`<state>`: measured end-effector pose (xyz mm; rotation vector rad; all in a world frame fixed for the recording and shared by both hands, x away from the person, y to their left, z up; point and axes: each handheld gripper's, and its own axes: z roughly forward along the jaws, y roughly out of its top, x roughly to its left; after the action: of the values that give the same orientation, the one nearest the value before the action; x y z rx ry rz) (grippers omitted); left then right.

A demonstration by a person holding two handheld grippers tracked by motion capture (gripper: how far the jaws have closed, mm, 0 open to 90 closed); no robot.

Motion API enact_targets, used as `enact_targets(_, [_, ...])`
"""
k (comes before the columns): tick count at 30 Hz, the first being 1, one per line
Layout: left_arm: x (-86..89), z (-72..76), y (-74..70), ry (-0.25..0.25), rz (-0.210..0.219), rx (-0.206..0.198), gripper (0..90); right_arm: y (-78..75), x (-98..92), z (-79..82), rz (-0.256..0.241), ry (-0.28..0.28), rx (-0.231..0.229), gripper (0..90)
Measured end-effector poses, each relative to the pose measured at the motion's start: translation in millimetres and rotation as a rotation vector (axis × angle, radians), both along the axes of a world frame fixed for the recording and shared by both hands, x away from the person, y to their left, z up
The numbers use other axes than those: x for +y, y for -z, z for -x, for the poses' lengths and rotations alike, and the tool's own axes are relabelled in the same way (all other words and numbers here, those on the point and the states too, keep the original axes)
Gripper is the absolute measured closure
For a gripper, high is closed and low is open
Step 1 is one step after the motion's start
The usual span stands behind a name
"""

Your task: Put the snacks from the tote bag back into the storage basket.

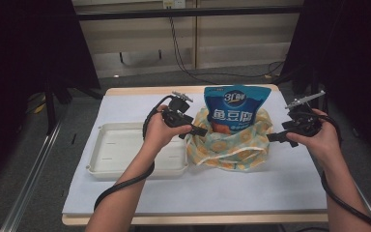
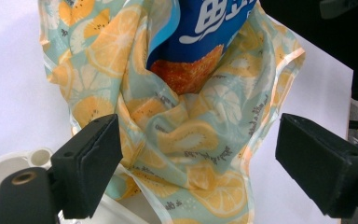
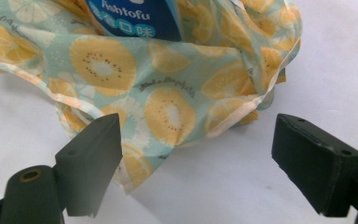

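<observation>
Two grippers flank the cloth bag (image 1: 229, 145) at mid-table, just right of the tray (image 1: 121, 150). Left gripper (image 1: 199, 130) at its left edge, right gripper (image 1: 273, 137) at its right edge; both with jaws spread wide, holding nothing. Blue snack pouch (image 1: 234, 108) stands upright inside, top half sticking out. Judged: pouch is loaded; gathering or closing the bag is left.

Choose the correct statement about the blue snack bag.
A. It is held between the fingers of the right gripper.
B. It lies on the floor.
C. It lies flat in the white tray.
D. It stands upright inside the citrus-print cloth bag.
D: the blue snack bag stands upright, its lower part inside the citrus-print cloth bag, beside the white tray; both grippers are open at the cloth.
</observation>
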<state>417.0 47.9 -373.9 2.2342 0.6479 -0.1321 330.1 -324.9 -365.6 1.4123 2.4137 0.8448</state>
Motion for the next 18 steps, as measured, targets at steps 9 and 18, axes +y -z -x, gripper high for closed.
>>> enact_targets(9, [0.9,-6.5,-9.0,-0.01,-0.015,-0.011,11.9,4.5,2.2,7.4,-0.032,-0.018,-0.004,12.7])
enact_targets(18, [2.0,-9.4,-14.0,-0.02,-0.009,-0.013,11.1,1.9,4.2,14.6,-0.043,-0.019,-0.009,10.9])
